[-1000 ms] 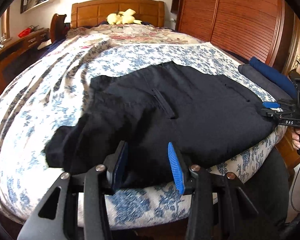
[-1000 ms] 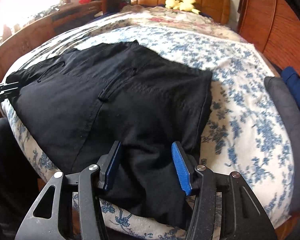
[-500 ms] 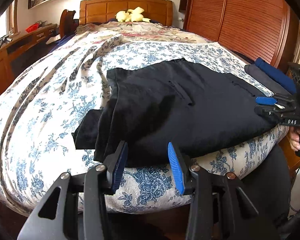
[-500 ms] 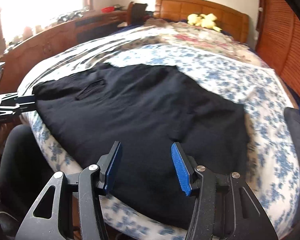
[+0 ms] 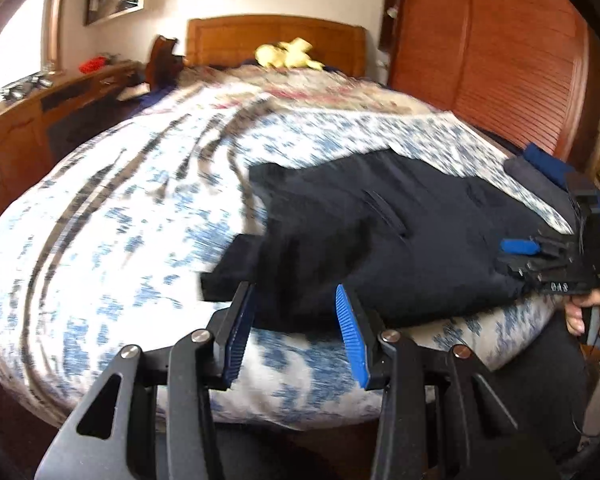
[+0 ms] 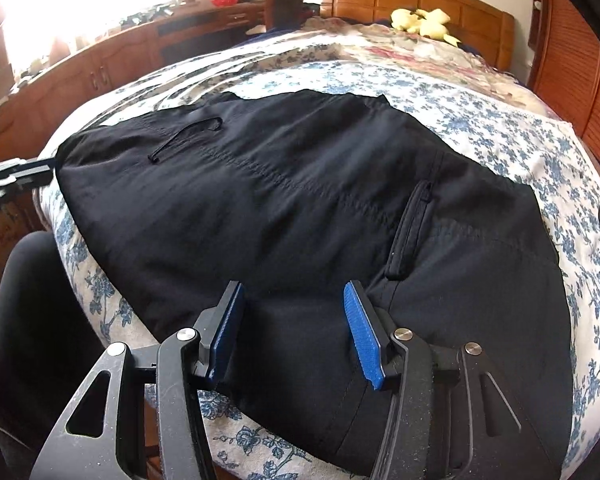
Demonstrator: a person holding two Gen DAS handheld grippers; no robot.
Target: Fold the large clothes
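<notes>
A bed (image 6: 499,128) with a blue-flowered white cover fills both views, its wooden headboard (image 6: 419,4) at the far end. Black trousers (image 6: 280,200) lie folded and flat across the near edge of the bed. The left gripper (image 5: 296,328) hovers at one end of the trousers, jaws wide and holding nothing. The right gripper (image 6: 296,332) sits over the other end, jaws also wide and holding nothing. A yellow plush toy (image 6: 423,20) rests by the headboard.

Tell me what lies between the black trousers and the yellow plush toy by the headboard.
Only floral bedspread, as the right wrist view shows: nothing else lies between the black trousers and the yellow plush toy.
</notes>
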